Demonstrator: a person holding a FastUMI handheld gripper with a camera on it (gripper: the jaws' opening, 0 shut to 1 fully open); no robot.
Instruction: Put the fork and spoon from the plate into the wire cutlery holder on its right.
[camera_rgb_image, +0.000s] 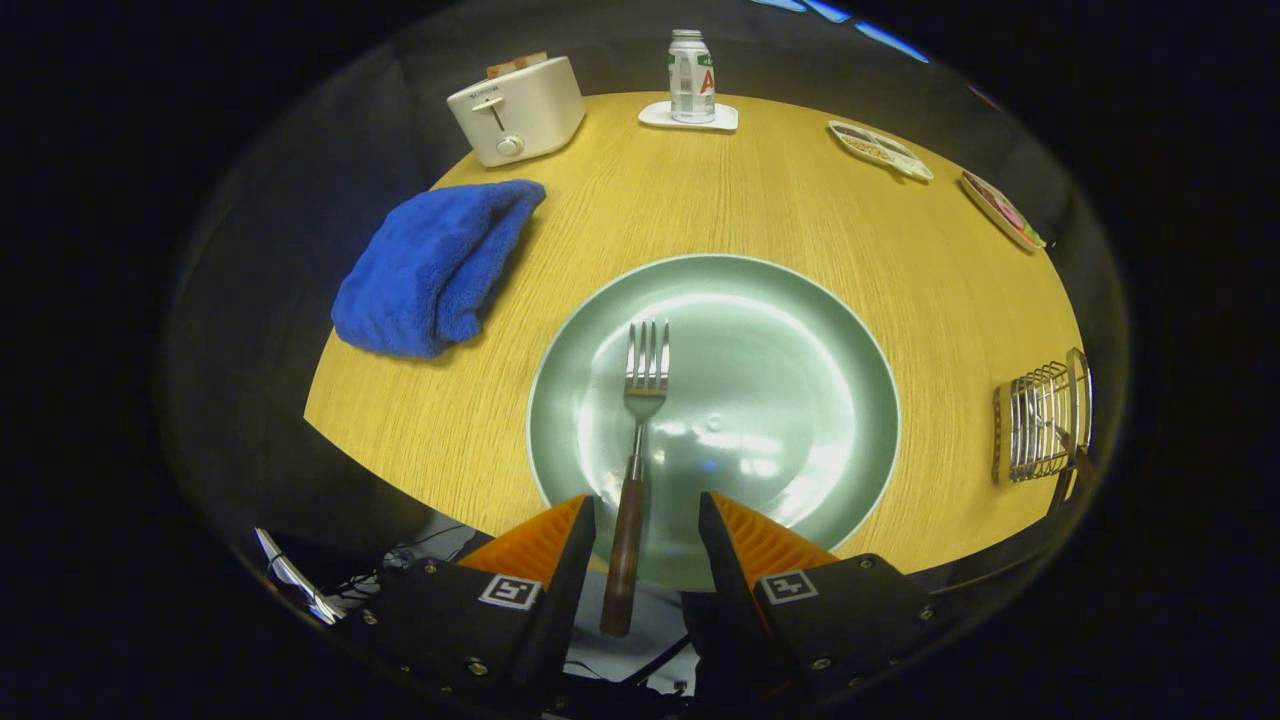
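Fork (637, 440) on plate (800, 330); holder (1040, 422) right

Pale green glazed plate (780, 340), white along the rim. Silver fork (640, 400) with dark brown wooden handle. Orange ribbed fingers (540, 540) on black gripper (645, 530), each carrying a black-and-white square marker. Yellow-tan wood-grain table (800, 200). Royal blue fluffy towel (435, 265). Cream-white toaster (518, 108). Silver can (691, 75) with green and red markings, on white coaster (689, 117). Chrome wire cutlery holder (1042, 420) with brown wooden end.
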